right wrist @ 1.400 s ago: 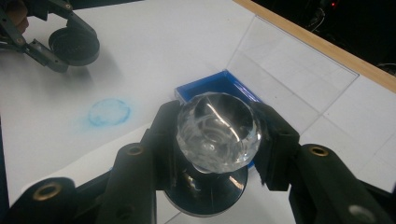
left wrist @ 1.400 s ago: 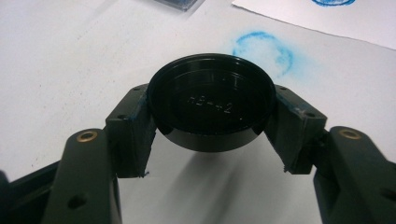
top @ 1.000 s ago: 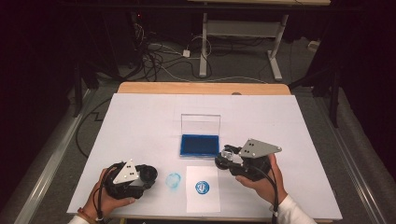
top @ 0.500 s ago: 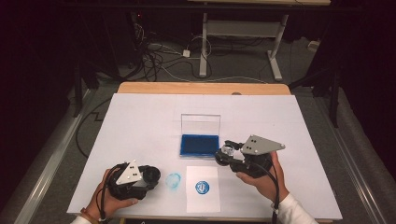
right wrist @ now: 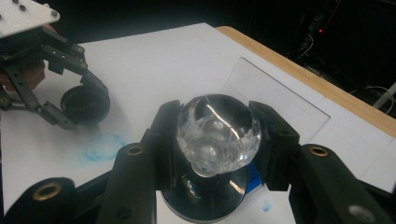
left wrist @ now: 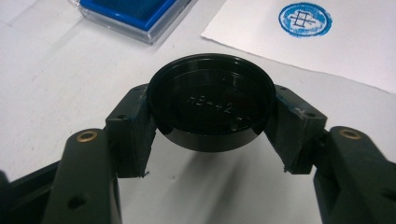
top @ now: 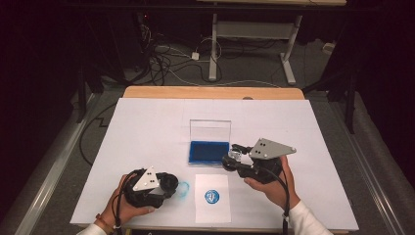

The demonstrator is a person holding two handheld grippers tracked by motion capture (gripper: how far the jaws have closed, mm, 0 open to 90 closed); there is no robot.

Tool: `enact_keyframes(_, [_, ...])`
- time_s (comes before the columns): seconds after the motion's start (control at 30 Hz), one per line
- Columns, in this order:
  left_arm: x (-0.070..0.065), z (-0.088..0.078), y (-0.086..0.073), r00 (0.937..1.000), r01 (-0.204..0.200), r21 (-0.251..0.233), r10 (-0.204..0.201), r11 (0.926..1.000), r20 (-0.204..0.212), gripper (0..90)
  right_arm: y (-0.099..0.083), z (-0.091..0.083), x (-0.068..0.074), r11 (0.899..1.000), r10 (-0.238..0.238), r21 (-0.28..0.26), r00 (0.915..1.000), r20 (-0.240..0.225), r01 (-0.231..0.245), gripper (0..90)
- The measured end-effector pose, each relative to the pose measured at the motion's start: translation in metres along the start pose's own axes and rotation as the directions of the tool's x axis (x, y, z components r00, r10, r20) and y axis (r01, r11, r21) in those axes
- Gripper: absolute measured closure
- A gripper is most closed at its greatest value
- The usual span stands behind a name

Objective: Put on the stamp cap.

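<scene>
The left claw (left wrist: pixel 212 121) is pinching a round black cap (left wrist: pixel 211 102) by its rim, one pad on each side, with the hollow side facing the camera and the cap lifted just off the white table (top: pixel 147 127). The right claw (right wrist: pixel 217 140) is pinching the clear glass knob (right wrist: pixel 218 128) of a stamp (right wrist: pixel 205 196), whose dark round base hangs below the pads. The step in hand looks like bringing cap and stamp together, so the left claw should keep the cap level and its grip steady, since the rim gives the pads little to hold, while the right claw keeps the stamp upright and lines its base up with the cap's opening before they meet. Ahead of the left claw lies a sheet of paper (left wrist: pixel 327 51) bearing a fresh blue print (left wrist: pixel 305 19), and farther off to that side the open blue ink pad (left wrist: pixel 130 11) in its clear case. A blue smear (right wrist: pixel 102 147) marks the table just beside the left claw. The ink pad sits close under the right claw, and the wet print lies between the two claws, so a low pass could smudge it.
</scene>
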State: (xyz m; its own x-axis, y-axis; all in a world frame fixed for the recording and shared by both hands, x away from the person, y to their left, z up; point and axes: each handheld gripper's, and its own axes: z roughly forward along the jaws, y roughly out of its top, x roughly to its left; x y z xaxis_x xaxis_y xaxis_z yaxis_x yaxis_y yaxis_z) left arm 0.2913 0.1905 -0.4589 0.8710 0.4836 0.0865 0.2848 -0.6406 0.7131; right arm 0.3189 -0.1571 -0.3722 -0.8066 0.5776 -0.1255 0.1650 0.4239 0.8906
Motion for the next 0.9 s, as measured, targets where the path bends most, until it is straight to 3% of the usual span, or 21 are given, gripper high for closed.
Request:
enact_keyframes(0.37, [-0.005,0.01,0.014,0.9994,-0.014,-0.022,0.015,0.9996,0.03,36.3,0.01,0.01,0.008,1.0,-0.008,-0.019,0.9997,-0.024,0.007,56.9])
enact_keyframes(0.9, [-0.016,0.024,0.039,0.9974,-0.029,-0.092,0.035,0.9953,0.063,36.3,0.02,0.025,0.022,0.999,-0.02,-0.026,0.9969,-0.076,0.018,57.0])
